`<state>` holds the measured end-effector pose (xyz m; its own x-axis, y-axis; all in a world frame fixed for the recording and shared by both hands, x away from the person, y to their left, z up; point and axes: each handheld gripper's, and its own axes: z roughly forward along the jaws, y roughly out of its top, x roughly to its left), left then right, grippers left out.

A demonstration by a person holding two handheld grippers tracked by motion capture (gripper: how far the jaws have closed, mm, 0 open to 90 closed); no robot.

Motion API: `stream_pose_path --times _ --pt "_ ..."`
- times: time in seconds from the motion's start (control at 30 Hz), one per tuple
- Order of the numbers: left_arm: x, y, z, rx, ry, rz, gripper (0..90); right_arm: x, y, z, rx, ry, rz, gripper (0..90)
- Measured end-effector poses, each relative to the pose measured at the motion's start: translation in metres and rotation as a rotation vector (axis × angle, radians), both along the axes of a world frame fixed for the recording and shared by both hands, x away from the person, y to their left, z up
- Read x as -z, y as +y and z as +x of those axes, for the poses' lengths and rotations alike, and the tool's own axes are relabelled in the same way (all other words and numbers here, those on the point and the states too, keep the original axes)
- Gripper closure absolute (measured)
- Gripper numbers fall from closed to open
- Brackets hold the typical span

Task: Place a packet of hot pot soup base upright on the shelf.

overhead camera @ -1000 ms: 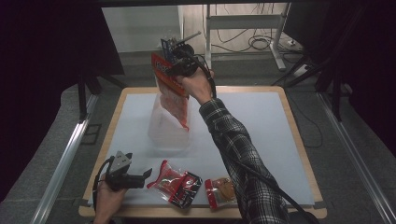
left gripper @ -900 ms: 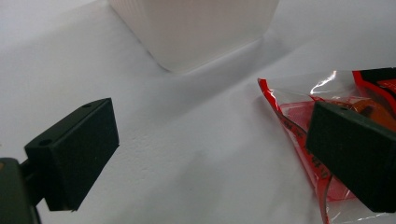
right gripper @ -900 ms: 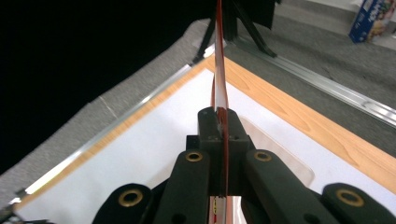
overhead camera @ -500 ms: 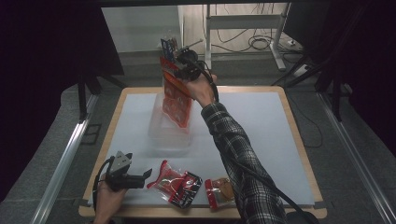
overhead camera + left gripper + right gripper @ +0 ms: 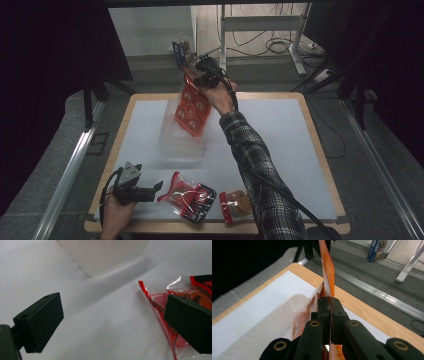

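My right gripper (image 5: 196, 76) is shut on the top edge of an orange-red snack packet (image 5: 192, 107). The packet hangs tilted over a clear plastic bin (image 5: 182, 145) in the middle of the table. In the right gripper view the jaws (image 5: 329, 302) pinch the thin packet (image 5: 327, 270) edge-on, with the bin (image 5: 272, 325) below. My left gripper (image 5: 156, 188) rests open near the front left edge, beside a red packet (image 5: 189, 196). In the left gripper view that packet (image 5: 160, 302) lies against the inside of the right jaw, and nothing is gripped.
A third packet (image 5: 235, 202) lies at the front edge, right of the red one. The white mat (image 5: 280, 135) covers the wooden table (image 5: 320, 150). A dark stand (image 5: 92, 95) and metal rails (image 5: 65, 175) flank the left side. The bin (image 5: 107, 255) stands just ahead of the left gripper.
The right hand has come down and nearer with the orange packet, whose lower end now hangs at the bin's rim. The left gripper has stayed in place.
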<state>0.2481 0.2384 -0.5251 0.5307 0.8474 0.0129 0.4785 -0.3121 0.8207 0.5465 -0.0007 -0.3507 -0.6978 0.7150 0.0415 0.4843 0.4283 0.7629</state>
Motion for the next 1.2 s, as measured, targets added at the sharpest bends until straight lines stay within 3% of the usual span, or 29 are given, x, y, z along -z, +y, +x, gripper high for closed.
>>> stream_pose_path --times 0.03,0.3,0.33,0.6,0.8,1.2 --pt "0.000 0.000 0.000 0.000 0.001 0.000 2.6 -0.002 -0.004 0.002 0.002 0.008 0.022 87.0" --pt "0.000 0.000 0.000 0.000 0.001 0.002 2.6 0.008 -0.013 0.011 0.014 0.031 0.016 71.9" --pt "0.000 0.000 0.000 -0.001 0.001 0.000 2.6 0.009 -0.015 0.012 0.011 0.031 0.028 64.9" --pt "0.000 0.000 0.000 0.000 0.001 0.005 2.6 0.007 -0.019 0.013 0.006 -0.008 0.013 44.4" --pt "0.000 0.000 0.000 0.000 0.002 0.005 2.6 0.007 -0.025 0.014 0.012 -0.025 -0.001 39.3" --pt "0.000 0.000 0.000 -0.002 0.003 0.008 2.6 0.005 -0.041 0.015 0.007 -0.018 0.020 30.7"
